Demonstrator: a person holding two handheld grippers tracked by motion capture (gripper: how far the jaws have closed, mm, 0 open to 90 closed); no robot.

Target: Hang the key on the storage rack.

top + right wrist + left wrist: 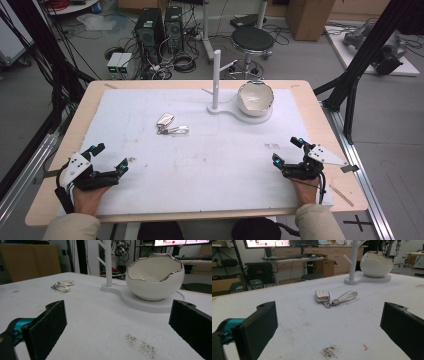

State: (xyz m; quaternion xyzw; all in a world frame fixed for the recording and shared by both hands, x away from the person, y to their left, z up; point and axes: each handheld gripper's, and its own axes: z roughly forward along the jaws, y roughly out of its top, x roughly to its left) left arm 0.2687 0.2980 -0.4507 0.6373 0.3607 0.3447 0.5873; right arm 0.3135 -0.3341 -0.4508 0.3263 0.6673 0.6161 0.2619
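Note:
A silver key fob with a metal strap point(169, 124) lies on the white mat, left of centre; it also lies ahead in the left gripper view point(329, 298) and far left in the right gripper view point(62, 285). A white egg-shaped bowl with a silver rim point(255, 98) point(376, 264) point(155, 277) sits on a white base with an upright hook stand point(216, 80) point(355, 257) point(108, 262). My left gripper point(110, 157) point(327, 327) rests open at the near left. My right gripper point(287, 151) point(117, 327) rests open at the near right. Both hold nothing.
The white mat point(200, 155) covers a wooden table point(60, 165); dark smudges mark it near each gripper. Beyond the far edge stand a black stool point(252, 40), computer towers point(159, 30) and cables. Black frame posts point(367, 55) rise at both sides.

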